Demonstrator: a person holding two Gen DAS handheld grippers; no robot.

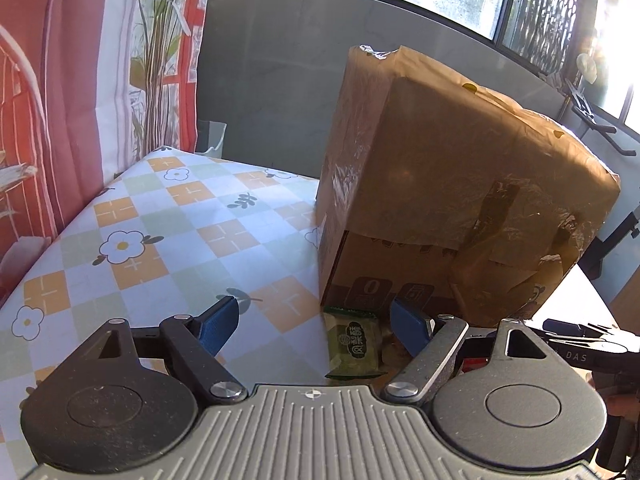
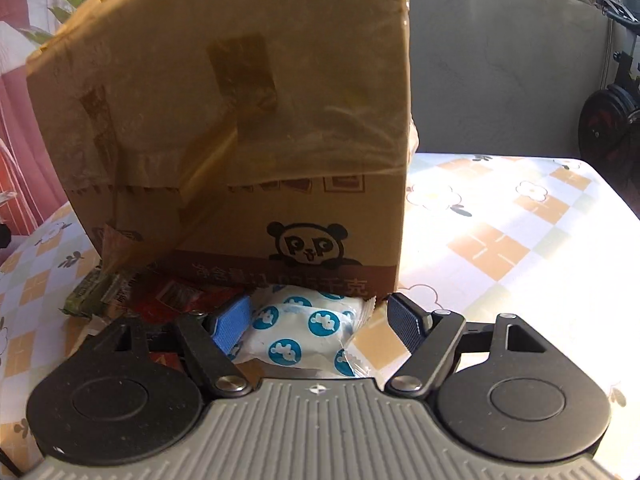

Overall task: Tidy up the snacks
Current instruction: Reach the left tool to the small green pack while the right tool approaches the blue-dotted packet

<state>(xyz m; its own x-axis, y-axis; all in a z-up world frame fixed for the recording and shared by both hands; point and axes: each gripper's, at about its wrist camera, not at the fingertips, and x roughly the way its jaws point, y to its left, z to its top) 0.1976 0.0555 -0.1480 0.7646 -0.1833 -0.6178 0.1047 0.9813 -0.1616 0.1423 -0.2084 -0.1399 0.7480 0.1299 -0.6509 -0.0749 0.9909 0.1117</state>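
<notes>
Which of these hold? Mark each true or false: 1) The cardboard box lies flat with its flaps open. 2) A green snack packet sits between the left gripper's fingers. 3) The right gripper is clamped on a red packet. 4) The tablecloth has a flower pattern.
1) False: the cardboard box stands tall, taped over.
2) True: the green snack packet lies between the left gripper fingers, jaws open.
3) False: the right gripper is open around a white packet with blue dots.
4) True: the tablecloth shows flowers.
</notes>
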